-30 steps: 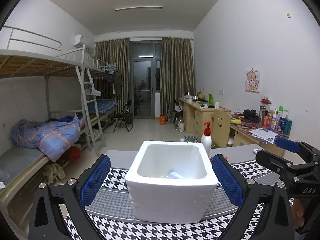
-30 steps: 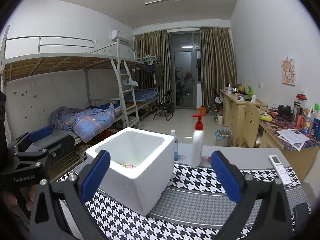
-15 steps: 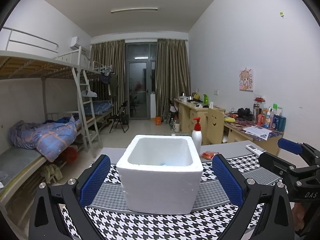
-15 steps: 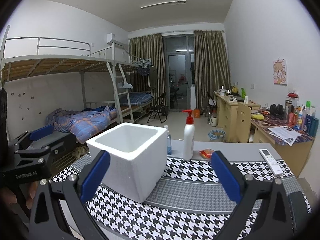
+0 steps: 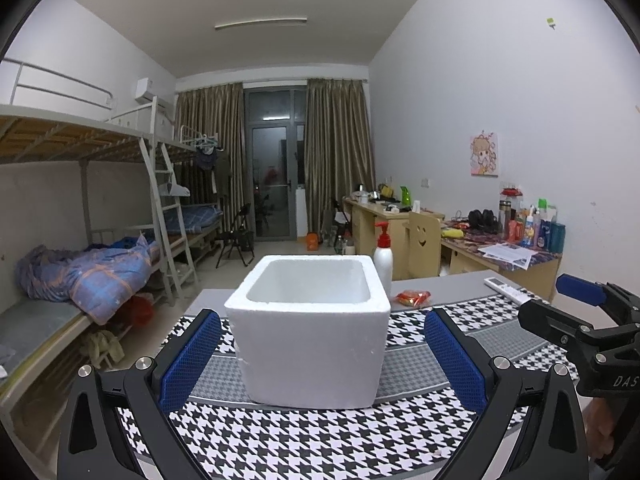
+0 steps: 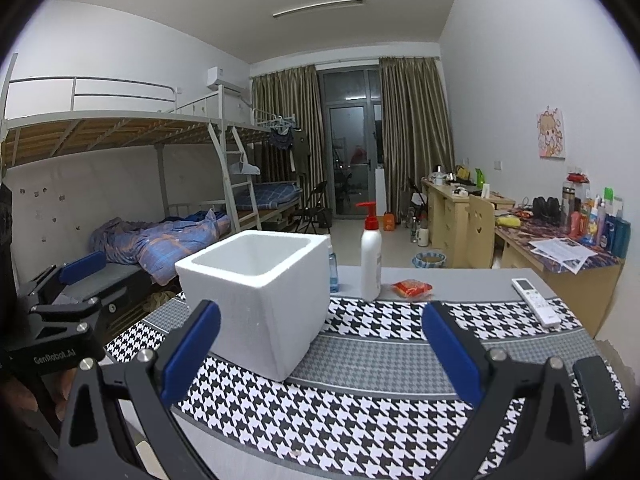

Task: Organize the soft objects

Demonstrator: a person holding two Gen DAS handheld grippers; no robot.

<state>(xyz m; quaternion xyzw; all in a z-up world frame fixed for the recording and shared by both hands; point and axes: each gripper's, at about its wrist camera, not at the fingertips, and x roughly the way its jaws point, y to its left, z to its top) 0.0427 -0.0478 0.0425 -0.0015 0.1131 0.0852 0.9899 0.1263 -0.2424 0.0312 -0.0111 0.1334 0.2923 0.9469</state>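
Both grippers, left (image 5: pixel 320 348) and right (image 6: pixel 320 344), are held wide and empty before the foam box (image 5: pixel 310 328) mid-table (contents hidden, perhaps full); the red packet (image 6: pixel 412 288) near the far edge is likely to be fetched next.

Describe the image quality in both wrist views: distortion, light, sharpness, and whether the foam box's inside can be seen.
Left wrist view: strong fisheye bending, black corner vignette, dim ceiling strip light, white foam box sharp, its floor hidden behind the near wall. Right wrist view: same bending, soft shadows, box evenly lit, no glare, floor hidden, far desk clutter too small to read.
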